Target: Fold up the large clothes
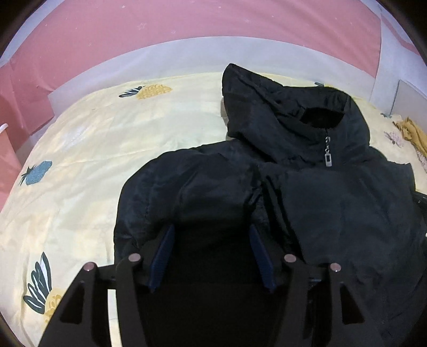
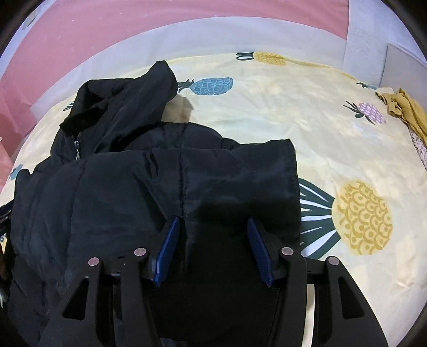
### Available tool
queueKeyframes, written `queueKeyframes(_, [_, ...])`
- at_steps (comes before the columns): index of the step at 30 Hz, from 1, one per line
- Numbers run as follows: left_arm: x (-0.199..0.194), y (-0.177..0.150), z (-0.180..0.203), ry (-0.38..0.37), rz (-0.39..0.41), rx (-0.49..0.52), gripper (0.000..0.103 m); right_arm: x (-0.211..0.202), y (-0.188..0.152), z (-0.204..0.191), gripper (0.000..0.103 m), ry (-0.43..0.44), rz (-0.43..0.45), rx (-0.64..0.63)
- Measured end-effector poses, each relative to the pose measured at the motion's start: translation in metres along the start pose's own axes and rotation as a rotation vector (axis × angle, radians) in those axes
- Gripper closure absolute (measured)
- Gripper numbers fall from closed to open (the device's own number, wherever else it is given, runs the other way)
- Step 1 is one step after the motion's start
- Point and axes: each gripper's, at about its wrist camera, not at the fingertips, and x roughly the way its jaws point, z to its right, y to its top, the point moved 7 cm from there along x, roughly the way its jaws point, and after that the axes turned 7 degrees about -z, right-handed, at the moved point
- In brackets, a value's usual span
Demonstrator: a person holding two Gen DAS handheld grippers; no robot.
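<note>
A black hooded padded jacket lies on the bed with its hood away from me, zipper pull showing at the collar. My left gripper is open just above the jacket's left sleeve, which is folded in across the body. The jacket also shows in the right wrist view. My right gripper is open over the right sleeve's cuff end, which lies folded onto the body. Neither gripper holds cloth.
The bed has a pale yellow pineapple-print sheet. A mustard-yellow garment lies at the far right edge. A pink wall and grey headboard run behind the bed.
</note>
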Motion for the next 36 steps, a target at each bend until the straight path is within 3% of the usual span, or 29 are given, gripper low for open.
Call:
queueKeyframes(8, [-0.052, 0.022, -0.018, -0.073, 0.059, -0.046, 0.043, -0.054, 0.028, -0.015, 0.05, 0.087, 0.129, -0.023])
queueKeyframes(14, [-0.067, 0.075, 0.006, -0.14, 0.086, -0.007, 0.042, -0.058, 0.074, -0.046, 0.049, 0.167, 0.135, -0.058])
queueKeyframes(20, [-0.018, 0.128, 0.031, -0.166, 0.023, -0.023, 0.039, -0.022, 0.123, -0.066, 0.049, 0.216, 0.089, -0.032])
queueKeyframes(28, [0.049, 0.16, 0.05, -0.156, -0.027, -0.022, 0.039, 0.036, 0.189, -0.066, 0.049, 0.22, 0.056, 0.031])
queueKeyframes(34, [0.089, 0.178, 0.06, -0.149, -0.063, -0.038, 0.039, 0.072, 0.205, -0.077, 0.05, 0.199, 0.012, -0.002])
queueKeyframes(35, [0.093, 0.18, 0.062, -0.156, -0.07, -0.041, 0.039, 0.072, 0.205, -0.08, 0.055, 0.192, 0.017, -0.013])
queueKeyframes(36, [0.095, 0.181, 0.063, -0.158, -0.074, -0.041, 0.047, 0.07, 0.204, -0.084, 0.081, 0.21, 0.027, -0.029])
